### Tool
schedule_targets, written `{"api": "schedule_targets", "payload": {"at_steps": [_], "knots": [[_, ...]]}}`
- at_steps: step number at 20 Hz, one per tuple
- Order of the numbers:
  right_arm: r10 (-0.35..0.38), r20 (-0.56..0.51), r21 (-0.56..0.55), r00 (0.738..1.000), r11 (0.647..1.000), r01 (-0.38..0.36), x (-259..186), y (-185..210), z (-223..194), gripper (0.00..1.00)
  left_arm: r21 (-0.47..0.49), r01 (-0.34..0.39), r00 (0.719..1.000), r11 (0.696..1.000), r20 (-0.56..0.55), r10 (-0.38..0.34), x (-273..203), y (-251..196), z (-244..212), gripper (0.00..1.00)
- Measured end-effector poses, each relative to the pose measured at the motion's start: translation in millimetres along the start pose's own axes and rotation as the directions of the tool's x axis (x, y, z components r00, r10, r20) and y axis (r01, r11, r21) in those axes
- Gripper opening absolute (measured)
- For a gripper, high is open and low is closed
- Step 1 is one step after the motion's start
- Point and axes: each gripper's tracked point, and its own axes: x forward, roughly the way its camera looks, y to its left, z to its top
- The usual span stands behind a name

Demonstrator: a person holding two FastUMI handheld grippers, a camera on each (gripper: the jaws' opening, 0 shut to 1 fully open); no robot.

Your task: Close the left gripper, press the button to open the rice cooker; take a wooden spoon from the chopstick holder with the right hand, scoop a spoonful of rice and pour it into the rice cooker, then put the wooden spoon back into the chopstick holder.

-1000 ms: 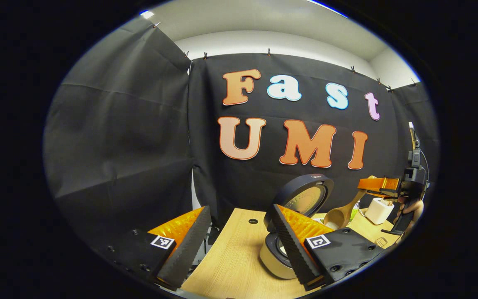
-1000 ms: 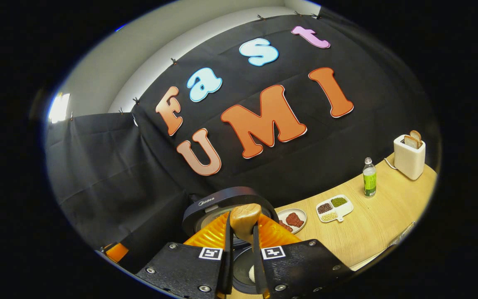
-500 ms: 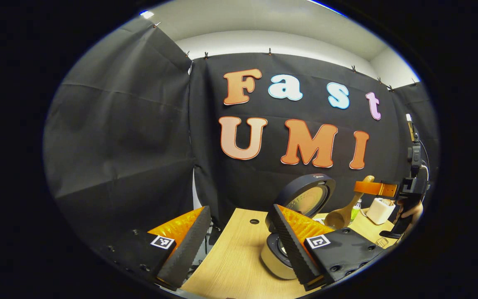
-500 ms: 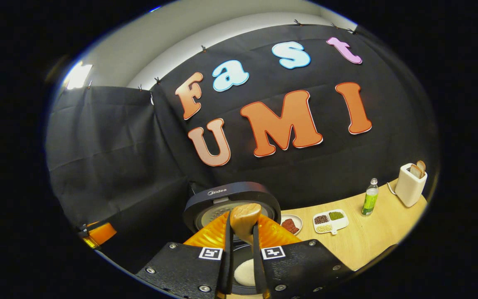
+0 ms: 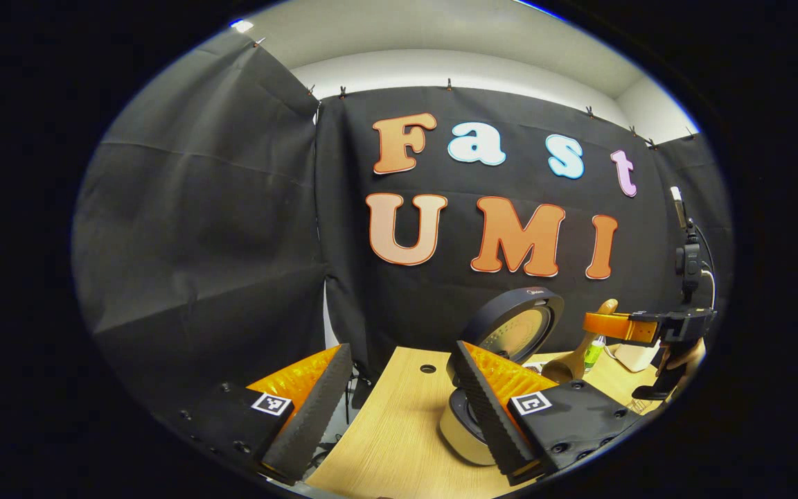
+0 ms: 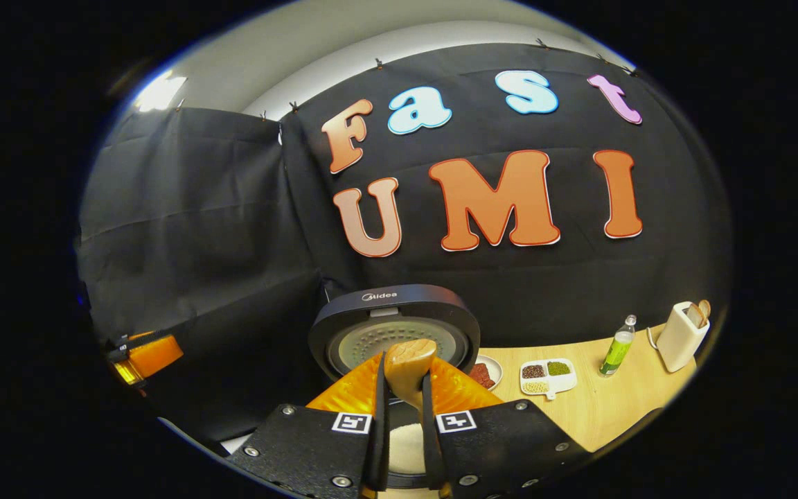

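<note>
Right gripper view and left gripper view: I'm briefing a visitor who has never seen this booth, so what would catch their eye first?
The round dark rice cooker lid stands open at centre, white rice in the pot below it. The right tongs are shut on the pale wooden spoon over that pot. Along the light wooden table sit a white divided dish of beans, a green bottle and a white toaster.

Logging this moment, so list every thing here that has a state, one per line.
rice cooker: lid up, rice inside
wooden spoon: clamped by its handle
right gripper: jaws shut on the spoon
left gripper: jaws open, holding nothing
toaster: bread sticking up
bottle: upright, capped
</note>
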Motion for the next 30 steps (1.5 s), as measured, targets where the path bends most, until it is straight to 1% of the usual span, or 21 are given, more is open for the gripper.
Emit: {"api": "schedule_targets", "payload": {"at_steps": [4,9,13,16,18,21,25,28,29,30], "knots": [[0.002,-0.021,-0.062,1.000,0.998,-0.003,1,0,-9,0.20,0.016,-0.002,1.000,1.000,-0.006,0.002,2,0,1,0.97],[-0.002,-0.037,-0.108,0.999,0.994,-0.002,4,-2,-13,0.20,0.014,-0.001,1.000,1.000,0.001,0.001,2,-2,4,0.97],[0.010,-0.041,-0.066,0.999,0.998,-0.013,3,-4,-15,0.20,0.020,-0.007,1.000,1.000,-0.006,0.007,3,-1,4,0.97],[-0.002,-0.039,-0.049,0.999,0.999,0.000,-4,-13,-9,0.20,0.010,-0.016,1.000,1.000,-0.011,0.016,4,-1,3,0.97],[-0.004,-0.035,-0.016,0.999,1.000,0.004,-12,-21,-7,0.20,-0.004,-0.018,1.000,1.000,-0.010,0.018,3,-1,4,0.97],[-0.037,-0.013,0.033,0.999,0.999,0.038,-24,-43,3,0.20,-0.012,-0.017,1.000,1.000,-0.004,0.017,1,-3,8,0.97],[-0.100,0.012,0.044,0.995,0.994,0.099,-45,-81,13,0.20,-0.021,-0.001,1.000,1.000,0.008,0.001,-4,-14,13,0.97],[-0.162,0.026,0.046,0.987,0.986,0.160,-68,-116,16,0.20,-0.014,0.005,1.000,1.000,0.017,-0.004,-3,-21,13,0.97],[-0.182,0.026,0.052,0.983,0.982,0.181,-75,-129,16,0.25,-0.014,0.007,1.000,1.000,0.016,-0.007,-3,-25,13,0.97],[-0.205,0.024,0.059,0.979,0.977,0.203,-84,-141,15,0.25,-0.015,0.010,1.000,1.000,0.015,-0.009,-3,-28,13,0.97]]}}
